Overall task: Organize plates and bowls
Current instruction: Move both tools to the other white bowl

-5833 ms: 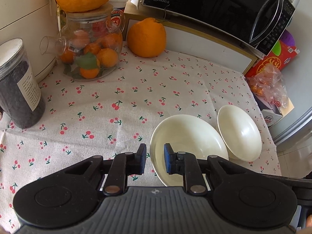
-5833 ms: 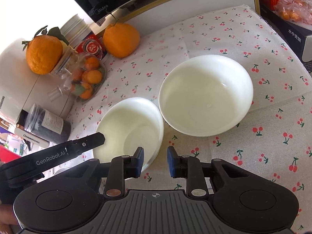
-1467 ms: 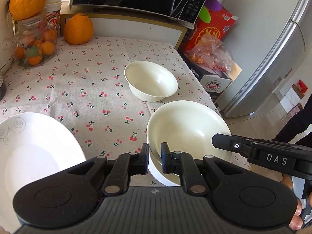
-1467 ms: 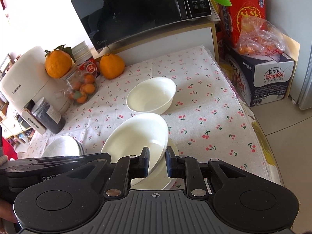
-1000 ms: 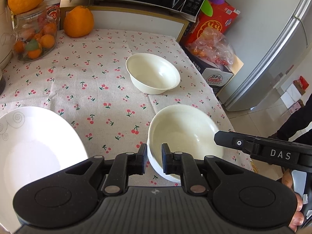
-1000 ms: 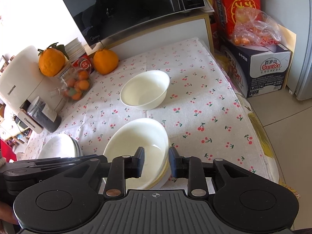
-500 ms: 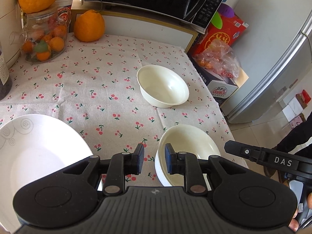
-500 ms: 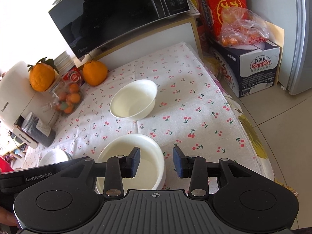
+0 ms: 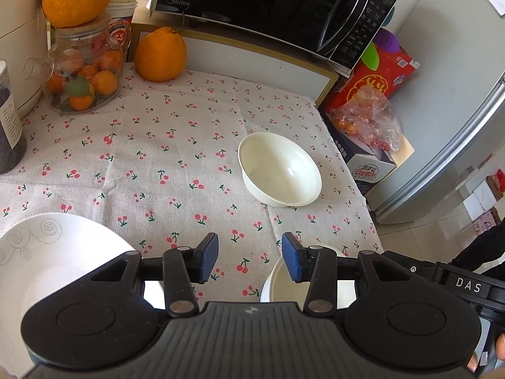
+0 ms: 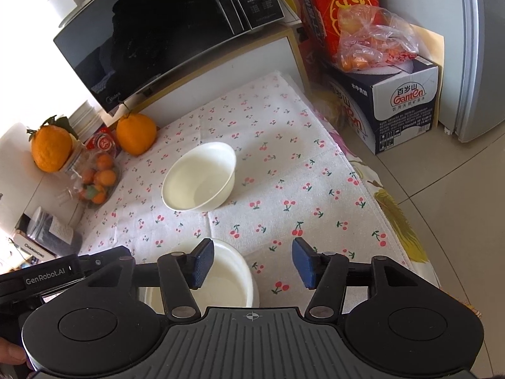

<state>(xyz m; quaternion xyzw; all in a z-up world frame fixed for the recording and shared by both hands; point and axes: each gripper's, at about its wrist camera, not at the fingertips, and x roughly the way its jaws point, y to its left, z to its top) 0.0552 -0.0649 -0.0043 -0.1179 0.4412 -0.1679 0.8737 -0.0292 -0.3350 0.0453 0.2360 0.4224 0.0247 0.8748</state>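
Both claws, pressed nearly together on a cream bowl 1.5 s ago, now stand spread and empty, drawn back above the nested pair.

Left wrist view. Left claw [image 9: 250,257]: blue pads wide apart, gripping nothing, raised over the cherry-print tabletop [image 9: 157,145]. Nested bowls [image 9: 281,284]: cream, glossy, partly hidden under the right-hand finger, seated near the tabletop's front edge; judged placed there as the collecting stack. Loose bowl [image 9: 279,170]: cream, deep, round-rimmed, upright, standing alone, well apart from the stack; judged the next item to gather. White plate [image 9: 47,259]: broad, with grey scroll motifs at the rim, at the near left, apart from the bowls; plates appear kept separate from bowls. Glass jar of small oranges [image 9: 83,72] and large orange [image 9: 160,53]: at the back, clear of the working area.

Right wrist view. Right claw [image 10: 252,265]: pads spread, empty, offset to the right of the stack. Nested bowls [image 10: 227,281]: a double rim shows, one bowl seated level in another. Loose bowl [image 10: 200,178]: mid-tabletop, empty, smooth interior. Microwave [image 10: 164,31]: behind, on a cabinet.
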